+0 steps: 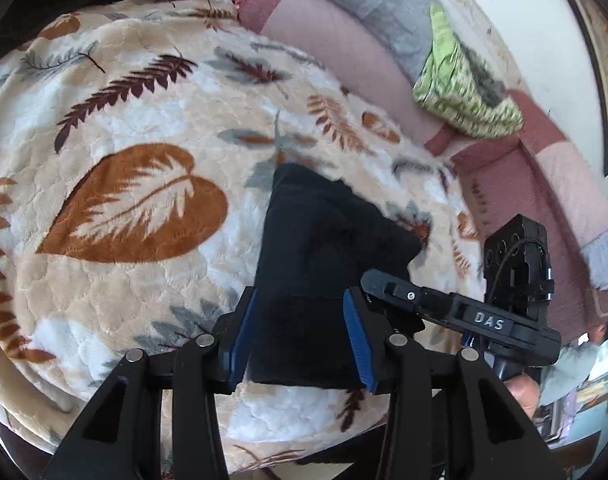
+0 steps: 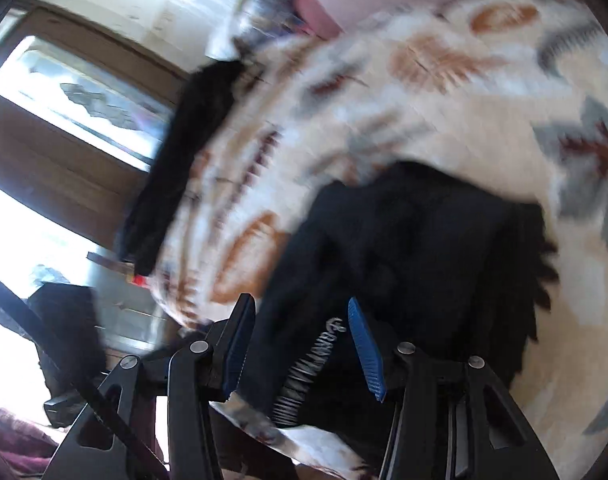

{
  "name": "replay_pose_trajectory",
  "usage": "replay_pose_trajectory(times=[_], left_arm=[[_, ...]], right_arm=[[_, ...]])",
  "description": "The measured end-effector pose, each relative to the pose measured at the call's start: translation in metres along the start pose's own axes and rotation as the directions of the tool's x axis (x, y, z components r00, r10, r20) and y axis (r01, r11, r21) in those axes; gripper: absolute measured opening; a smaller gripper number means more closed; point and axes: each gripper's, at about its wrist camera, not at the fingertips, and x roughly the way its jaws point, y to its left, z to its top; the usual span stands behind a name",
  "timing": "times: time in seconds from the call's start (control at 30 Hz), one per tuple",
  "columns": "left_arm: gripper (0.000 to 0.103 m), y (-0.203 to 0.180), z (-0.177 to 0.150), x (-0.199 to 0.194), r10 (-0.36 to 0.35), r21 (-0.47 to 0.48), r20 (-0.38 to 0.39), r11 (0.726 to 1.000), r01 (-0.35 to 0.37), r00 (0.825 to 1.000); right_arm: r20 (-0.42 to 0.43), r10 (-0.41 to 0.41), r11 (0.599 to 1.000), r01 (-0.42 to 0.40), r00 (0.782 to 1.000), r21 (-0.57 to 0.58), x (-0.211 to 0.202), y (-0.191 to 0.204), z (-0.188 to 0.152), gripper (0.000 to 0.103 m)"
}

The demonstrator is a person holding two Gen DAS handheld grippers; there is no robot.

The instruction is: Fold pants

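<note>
Both pairs of fingers stand apart — the left gripper (image 1: 300, 336) and right gripper (image 2: 300, 344) hold nothing, the black pants (image 1: 324, 248) lying folded between them on the leaf-print blanket (image 1: 124, 120). Closing now could snag the plush blanket and drag the fold open.

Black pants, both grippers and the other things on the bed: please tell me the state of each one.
black pants: folded into a compact bundle, lying on the blanket
left gripper: open, fingers on either side of the pants' near edge
right gripper: open, over the pants; view blurred
leaf-print blanket: spread over the bed
green patterned cloth: crumpled, against the wall
</note>
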Motion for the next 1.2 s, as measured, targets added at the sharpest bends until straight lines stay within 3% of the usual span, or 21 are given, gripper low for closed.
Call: replay_pose_trajectory(times=[0.07,0.17,0.27,0.4,0.7,0.93,1.2], left_arm=[[0.042,-0.007,-0.009,0.017,0.027,0.047,-0.067,0.999,-0.024,0.997],[0.049,-0.024,-0.023,0.026,0.139,0.17,-0.04,0.977,-0.13,0.99],[0.052,-0.026,-0.023,0.029,0.159,0.184,-0.05,0.972,-0.147,0.986],[0.057,-0.019,-0.028,0.028,0.168,0.131,-0.122,0.98,-0.152,0.978],[0.057,-0.024,-0.038,-0.022,0.257,0.14,0.002,0.957,-0.255,0.966],[0.059,-0.023,-0.045,-0.034,0.309,0.105,0.014,0.945,-0.309,0.951],[0.061,-0.031,-0.054,-0.039,0.315,0.119,0.02,0.942,-0.315,0.949]], right_arm=[[-0.018,-0.048,0.998,0.049,0.999,0.034,0.003,-0.018,-0.012,0.02],[-0.006,-0.029,0.996,0.029,1.0,0.084,-0.006,-0.038,-0.02,0.013],[0.005,0.012,0.993,-0.012,1.0,0.117,-0.004,-0.045,-0.019,0.013],[0.025,0.037,0.997,-0.038,0.999,0.066,-0.003,-0.048,-0.024,0.013],[0.099,0.234,0.956,-0.247,0.967,0.158,-0.003,-0.081,-0.03,0.013],[0.113,0.251,0.956,-0.264,0.961,0.129,-0.006,-0.079,-0.032,0.014],[0.154,0.287,0.937,-0.311,0.945,0.161,-0.018,-0.097,-0.046,0.014]])
